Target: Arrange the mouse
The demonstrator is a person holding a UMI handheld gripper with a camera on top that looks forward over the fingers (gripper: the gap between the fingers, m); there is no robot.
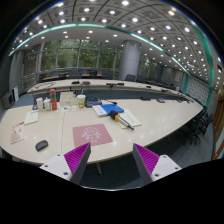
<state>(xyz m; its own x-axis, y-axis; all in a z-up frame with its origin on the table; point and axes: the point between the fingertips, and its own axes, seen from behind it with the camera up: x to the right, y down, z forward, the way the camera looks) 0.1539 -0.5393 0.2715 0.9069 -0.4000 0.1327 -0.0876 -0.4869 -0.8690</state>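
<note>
A small dark mouse (41,145) lies on the pale oval table (160,118), near its front left edge. A pink mouse mat (92,134) lies flat on the table to the right of the mouse, just beyond my fingers. My gripper (112,160) is open and empty, held back from the table's front edge, with the dark gap below the table between the purple pads (77,157). The mouse is ahead and to the left of my left finger.
Bottles and cups (47,101) stand at the table's far left. Blue and white papers and books (112,110) lie mid-table, with more papers (22,128) at the left. Dark office chairs (203,125) stand around the table. A pillar (131,60) rises behind.
</note>
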